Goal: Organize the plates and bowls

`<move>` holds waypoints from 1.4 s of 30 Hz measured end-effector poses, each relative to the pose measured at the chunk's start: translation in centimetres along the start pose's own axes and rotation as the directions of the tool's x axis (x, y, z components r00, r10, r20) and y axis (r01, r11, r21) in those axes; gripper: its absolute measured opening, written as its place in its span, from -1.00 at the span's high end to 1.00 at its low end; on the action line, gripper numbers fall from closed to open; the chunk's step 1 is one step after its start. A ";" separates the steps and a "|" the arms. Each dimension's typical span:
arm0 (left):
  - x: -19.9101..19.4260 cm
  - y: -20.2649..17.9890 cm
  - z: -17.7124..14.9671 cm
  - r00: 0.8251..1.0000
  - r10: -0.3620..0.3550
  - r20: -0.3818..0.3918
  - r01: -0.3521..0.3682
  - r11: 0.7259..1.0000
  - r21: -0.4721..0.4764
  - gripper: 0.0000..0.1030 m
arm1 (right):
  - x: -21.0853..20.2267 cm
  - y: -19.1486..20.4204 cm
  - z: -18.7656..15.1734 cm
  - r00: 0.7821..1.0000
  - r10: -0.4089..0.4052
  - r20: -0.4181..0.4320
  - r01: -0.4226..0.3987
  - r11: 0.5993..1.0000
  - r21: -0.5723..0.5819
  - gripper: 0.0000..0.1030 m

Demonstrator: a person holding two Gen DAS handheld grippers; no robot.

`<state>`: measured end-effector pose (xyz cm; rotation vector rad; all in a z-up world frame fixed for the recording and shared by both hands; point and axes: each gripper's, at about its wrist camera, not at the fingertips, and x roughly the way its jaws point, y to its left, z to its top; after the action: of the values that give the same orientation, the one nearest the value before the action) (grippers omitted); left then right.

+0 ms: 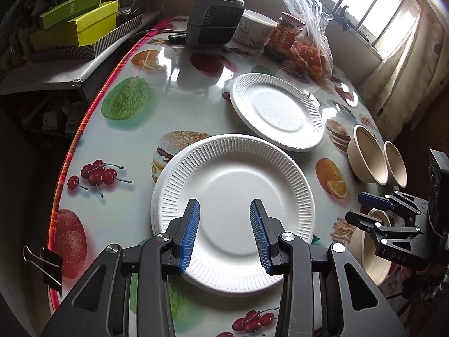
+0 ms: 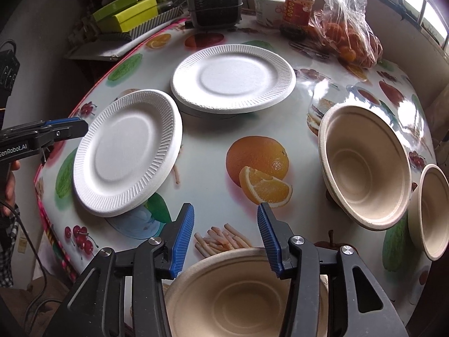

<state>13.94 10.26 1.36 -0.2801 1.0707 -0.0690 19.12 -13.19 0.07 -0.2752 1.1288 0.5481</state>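
Both tools spread, nothing pinched.
Left tool [image 1: 224, 233] over near foam plate [image 1: 235, 213]; right tool [image 2: 226, 238] above near bowl [image 2: 238, 295]; bench [image 2: 210, 168] below.

Both tools are black with round silver screws. The left gripper [image 1: 225, 234] and the right gripper [image 2: 226, 240] each have blue ribbed fingers [image 2: 183, 240]. White letters mark the black sides; bare fingertips [image 2: 10, 189] show at the left edge

White plates [image 2: 127, 151], beige bowls [image 2: 364, 165]
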 end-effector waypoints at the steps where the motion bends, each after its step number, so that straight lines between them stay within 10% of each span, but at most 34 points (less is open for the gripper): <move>1: 0.0 -0.1 0.3 1.000 0.000 0.001 0.000 1.000 0.000 0.25 | -0.1 -0.2 0.2 1.000 0.002 0.003 -0.002 1.000 0.004 0.09; 19: 1.9 -1.0 8.3 0.998 -0.048 0.037 0.047 0.999 0.014 0.25 | -1.5 -5.4 7.7 0.989 0.079 0.127 -0.100 0.981 0.166 0.07; 42: 9.2 1.0 12.9 0.996 -0.047 -0.072 0.045 0.998 -0.033 0.25 | 6.1 -9.5 14.0 0.997 0.065 0.051 -0.078 0.952 0.297 0.07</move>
<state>29.61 11.91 -1.00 -0.3325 1.1388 -0.1043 37.07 -12.83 -0.30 0.0398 1.1679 0.4368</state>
